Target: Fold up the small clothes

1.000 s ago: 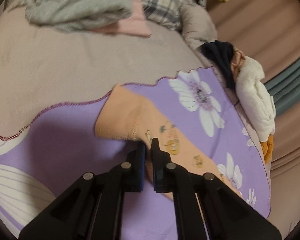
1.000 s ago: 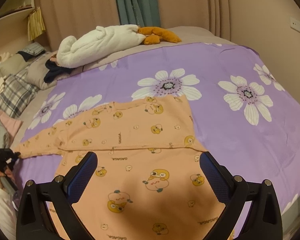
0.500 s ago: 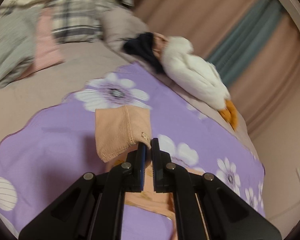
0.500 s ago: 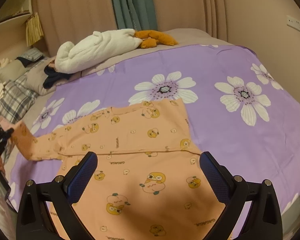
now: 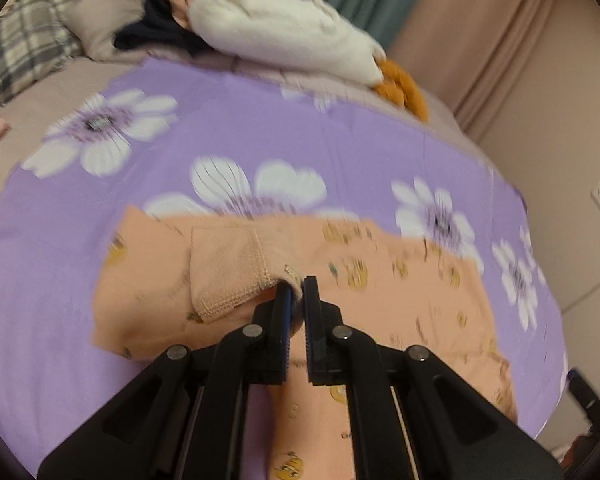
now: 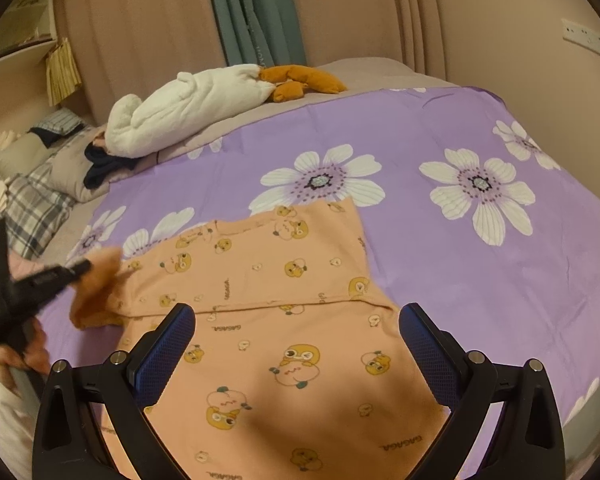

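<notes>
An orange child's top [image 6: 284, 280] printed with small cartoon figures lies flat on a purple flowered sheet [image 6: 440, 264]. My left gripper [image 5: 296, 292] is shut on the cuff of its sleeve [image 5: 228, 268], which hangs folded over above the top's body [image 5: 400, 292]. From the right wrist view the same gripper [image 6: 80, 270] comes in from the left with the lifted sleeve [image 6: 100, 288] bunched at its tip, held by a person's hand [image 6: 16, 356]. My right gripper [image 6: 296, 356] stands open just above the top's lower part, with nothing between its fingers.
A white plush toy [image 6: 188, 108] with orange feet [image 6: 300, 80] lies at the back of the bed, beside dark clothing [image 6: 104, 164]. A plaid pillow [image 6: 36, 208] sits at the left. Curtains and padded wall close the far side; a wall socket [image 6: 588, 40] is at the right.
My left gripper has carried the sleeve cuff off the sheet and inward, over the top's body, rolling as it went. The right gripper has stayed open in place.
</notes>
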Demonstrator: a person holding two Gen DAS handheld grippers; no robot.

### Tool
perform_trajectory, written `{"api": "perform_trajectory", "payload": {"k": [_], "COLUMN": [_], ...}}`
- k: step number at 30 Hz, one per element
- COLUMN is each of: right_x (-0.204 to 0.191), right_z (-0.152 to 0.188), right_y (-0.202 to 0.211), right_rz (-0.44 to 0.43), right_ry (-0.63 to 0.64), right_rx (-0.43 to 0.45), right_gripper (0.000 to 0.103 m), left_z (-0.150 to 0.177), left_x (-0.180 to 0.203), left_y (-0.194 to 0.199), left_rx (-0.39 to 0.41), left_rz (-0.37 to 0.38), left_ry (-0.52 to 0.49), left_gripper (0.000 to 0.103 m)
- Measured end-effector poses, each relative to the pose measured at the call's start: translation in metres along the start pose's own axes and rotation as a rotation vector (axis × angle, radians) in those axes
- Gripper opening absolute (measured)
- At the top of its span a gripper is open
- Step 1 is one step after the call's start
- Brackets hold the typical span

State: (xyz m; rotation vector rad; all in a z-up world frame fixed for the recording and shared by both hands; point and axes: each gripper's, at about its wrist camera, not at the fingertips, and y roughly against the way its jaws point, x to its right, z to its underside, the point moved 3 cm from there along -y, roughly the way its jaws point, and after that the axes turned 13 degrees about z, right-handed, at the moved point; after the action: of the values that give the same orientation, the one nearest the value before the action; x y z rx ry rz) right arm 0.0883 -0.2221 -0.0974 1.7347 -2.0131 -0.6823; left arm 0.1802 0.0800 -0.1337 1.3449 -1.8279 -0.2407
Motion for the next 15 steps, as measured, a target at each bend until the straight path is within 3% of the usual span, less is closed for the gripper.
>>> {"api": "perform_trajectory", "payload": {"k": [7,9,11,13,15], "right_x": [0.009,0.010,0.010,0.011,0.011], "right_z": [0.002,0.003,0.003,0.003,0.003], "right_y": [-0.003,-0.005,-0.005,-0.006,-0.006], "right_rz": [0.010,0.010,0.011,0.009,0.008], "right_ry": [-0.018,-0.021,-0.022,-0.025,-0.026], "right_rx": [-0.011,-0.015,-0.017,-0.016,-0.017], "right_gripper": [0.101,0.101,0.101,0.101,0.101], "left_z": [0.027,0.028,0.025,0.020,0.014], "left_x": [-0.002,-0.002,-0.001,0.000,0.001], "left_y": [-0.035,-0.034,-0.030,-0.022,-0.015], "left_rx": [-0.119,-0.124,-0.118,-0.094,-0.066], "left_rz": [-0.038,-0.030,-0.010,0.004,0.012], "left_ry": [-0.016,-0.004,0.005,0.018,0.029], "left_gripper": [0.008,0.013,0.028,0.036,0.037]}}
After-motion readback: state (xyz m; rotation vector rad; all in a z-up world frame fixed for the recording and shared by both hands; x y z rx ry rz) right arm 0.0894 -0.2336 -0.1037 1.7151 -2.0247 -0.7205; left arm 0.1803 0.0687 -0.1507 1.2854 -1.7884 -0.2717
